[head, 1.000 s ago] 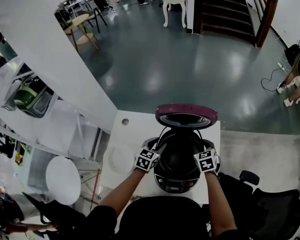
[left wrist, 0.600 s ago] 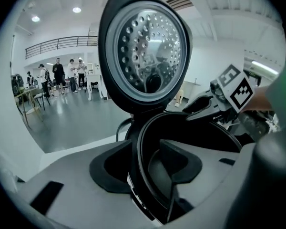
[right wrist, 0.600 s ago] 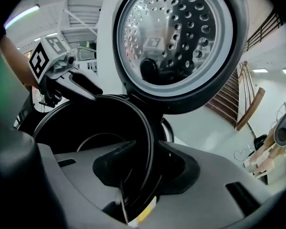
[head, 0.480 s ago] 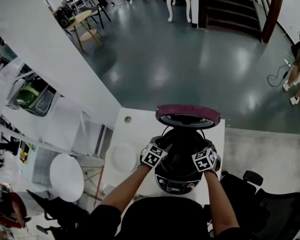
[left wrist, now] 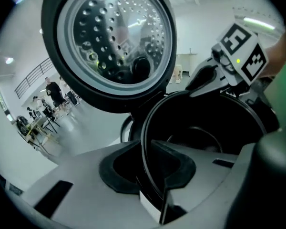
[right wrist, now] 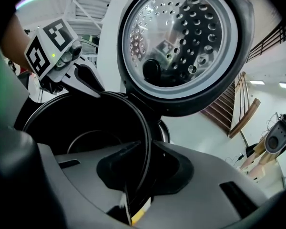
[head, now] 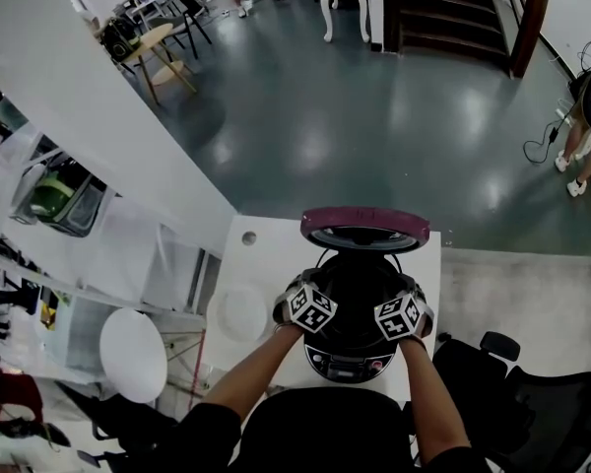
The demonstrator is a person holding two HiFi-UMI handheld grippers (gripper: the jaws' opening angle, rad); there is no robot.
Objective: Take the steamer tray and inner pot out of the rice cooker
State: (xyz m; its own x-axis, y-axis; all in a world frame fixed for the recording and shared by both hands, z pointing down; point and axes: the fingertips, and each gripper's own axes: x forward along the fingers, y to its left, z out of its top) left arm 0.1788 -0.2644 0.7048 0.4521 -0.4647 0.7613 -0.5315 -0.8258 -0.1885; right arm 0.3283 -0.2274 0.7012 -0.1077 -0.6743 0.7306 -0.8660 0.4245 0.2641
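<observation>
Sitting lower-middle in the head view on the white surface (head: 266,254), the open rice cooker (head: 350,358) carries what looks like the steamer tray (left wrist: 205,128) between both grippers. The left gripper (left wrist: 146,144) and right gripper (right wrist: 147,144) fingers, having just been closing, pinch opposite sides of its rim.

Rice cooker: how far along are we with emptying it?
Done: lid is up. In hand: left gripper and right gripper have just been closing and now pinch the black rim on opposite sides. Left: it sits in the cooker, unlifted; whether it's tray or pot is unclear.
</observation>
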